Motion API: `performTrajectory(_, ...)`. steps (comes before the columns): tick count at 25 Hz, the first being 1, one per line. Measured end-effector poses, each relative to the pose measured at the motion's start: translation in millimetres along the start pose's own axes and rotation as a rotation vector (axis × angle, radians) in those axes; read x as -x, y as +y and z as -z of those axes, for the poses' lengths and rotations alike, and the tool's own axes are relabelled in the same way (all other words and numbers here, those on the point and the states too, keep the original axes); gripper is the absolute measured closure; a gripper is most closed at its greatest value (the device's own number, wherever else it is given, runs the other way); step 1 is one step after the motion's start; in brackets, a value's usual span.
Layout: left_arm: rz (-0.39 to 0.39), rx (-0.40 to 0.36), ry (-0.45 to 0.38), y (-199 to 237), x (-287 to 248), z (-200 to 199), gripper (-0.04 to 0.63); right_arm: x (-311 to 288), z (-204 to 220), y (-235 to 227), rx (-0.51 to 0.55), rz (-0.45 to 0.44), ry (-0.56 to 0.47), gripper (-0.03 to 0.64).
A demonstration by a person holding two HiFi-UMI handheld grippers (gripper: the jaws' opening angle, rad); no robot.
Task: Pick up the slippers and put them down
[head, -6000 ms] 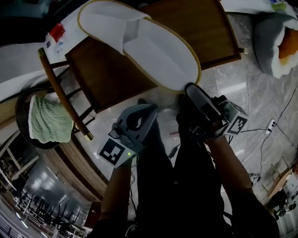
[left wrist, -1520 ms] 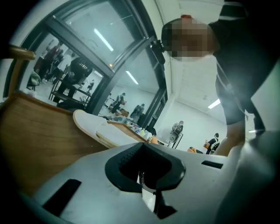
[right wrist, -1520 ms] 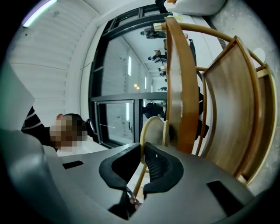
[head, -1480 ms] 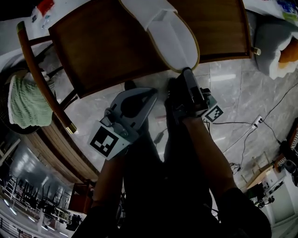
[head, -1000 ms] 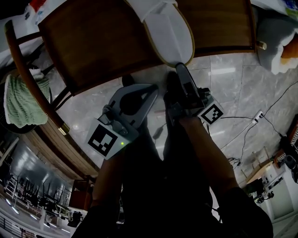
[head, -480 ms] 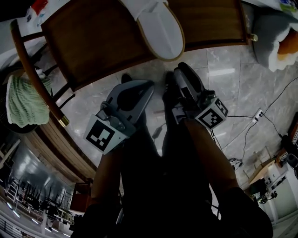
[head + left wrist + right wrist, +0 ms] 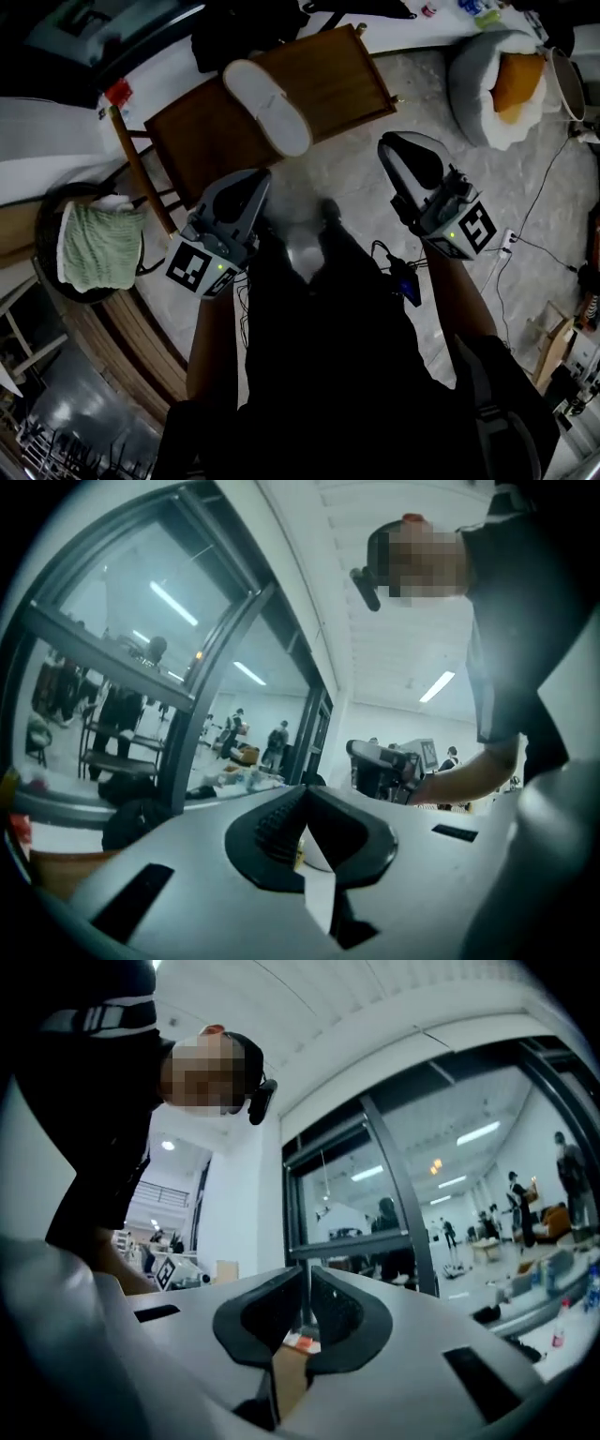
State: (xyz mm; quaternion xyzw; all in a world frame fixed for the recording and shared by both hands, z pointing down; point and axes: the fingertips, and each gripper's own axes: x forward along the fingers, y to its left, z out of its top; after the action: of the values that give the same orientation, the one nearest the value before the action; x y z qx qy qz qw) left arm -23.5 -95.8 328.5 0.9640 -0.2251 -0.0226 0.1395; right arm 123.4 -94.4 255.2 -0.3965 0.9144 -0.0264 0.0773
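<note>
The slipper (image 7: 268, 107) is flat and white with a thin tan edging round its outline. It lies on the brown wooden chair seat (image 7: 211, 141). In the head view it lies slantwise, its long axis running from the seat's far left toward the near edge, and its rounded near end reaches almost to that edge. At this size it reads as a single pale oval, and whether a second slipper lies beneath it cannot be told.
</note>
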Motion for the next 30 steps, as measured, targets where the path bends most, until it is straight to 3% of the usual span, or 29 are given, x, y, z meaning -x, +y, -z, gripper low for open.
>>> performTrajectory(2, 0.002, -0.066, -0.044, 0.5, 1.6, -38.6, 0.584, -1.3, -41.5, 1.9, 0.054, -0.016, -0.094, 0.577)
performTrajectory(5, 0.009, -0.136, -0.076, -11.7, 7.8, -80.6, 0.584, 0.2, -69.9, 13.5, -0.001, -0.052, -0.181, 0.577)
performTrajectory(11, 0.029, -0.201, -0.127, -41.3, 12.7, -120.2, 0.584, -19.6, -60.6, 64.1, -0.057, -0.212, -0.161, 0.577)
performTrajectory(17, 0.021, -0.222, -0.141, -47.3, 22.2, -125.4, 0.584, -32.9, -46.3, 89.3, -0.043, -0.335, -0.106, 0.581)
performTrajectory(30, -0.011, -0.217, -0.105, -48.5, 36.6, -107.4, 0.584, -32.0, -9.7, 95.4, -0.044, -0.358, -0.005, 0.584)
